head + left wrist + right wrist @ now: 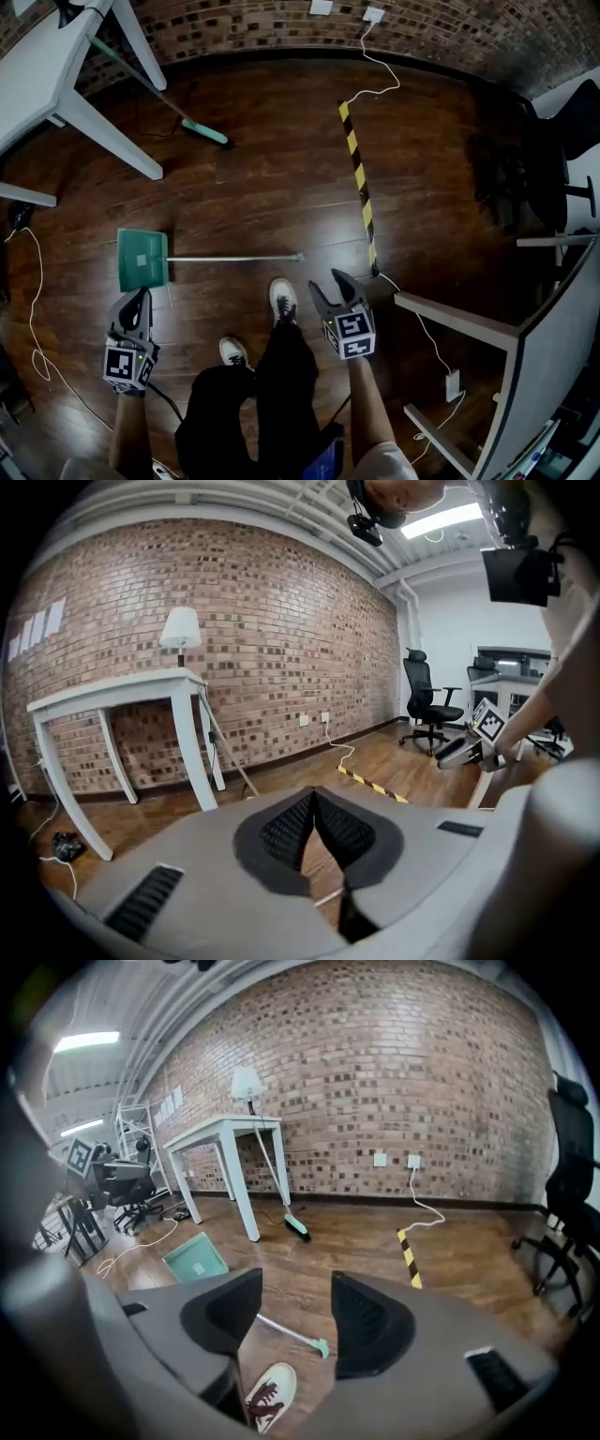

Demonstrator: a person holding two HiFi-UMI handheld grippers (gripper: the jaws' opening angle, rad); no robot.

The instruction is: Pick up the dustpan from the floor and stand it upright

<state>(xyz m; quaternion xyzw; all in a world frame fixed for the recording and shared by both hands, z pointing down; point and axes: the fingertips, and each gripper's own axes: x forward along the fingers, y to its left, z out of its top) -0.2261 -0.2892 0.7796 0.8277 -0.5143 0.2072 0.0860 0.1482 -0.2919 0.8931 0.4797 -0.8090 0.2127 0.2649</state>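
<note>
I am looking down on a dark wooden floor [281, 169] that reaches to a brick wall [441, 33] on the far side. A white table [37, 75] stands at the far left and a black office chair [553, 159] at the right edge. The green dustpan [142, 260] lies flat on the floor at near left. Its long thin handle [234, 258] runs level to the right, and the handle's tip ends just beyond a white shoe [283, 300]. A green-headed broom [203, 132] leans against the table, well apart from the dustpan. A yellow-and-black striped strip [359, 183] lies on the boards right of centre, with a white cable [375, 66] trailing from its far end to the wall. The left gripper [141, 295] hangs just near of the pan without touching it, its jaws pressed together at the tips on nothing. The right gripper [326, 281] sits right of the handle's tip, its jaws spread wide and empty, with only floor, handle and shoe showing through the gap.
</note>
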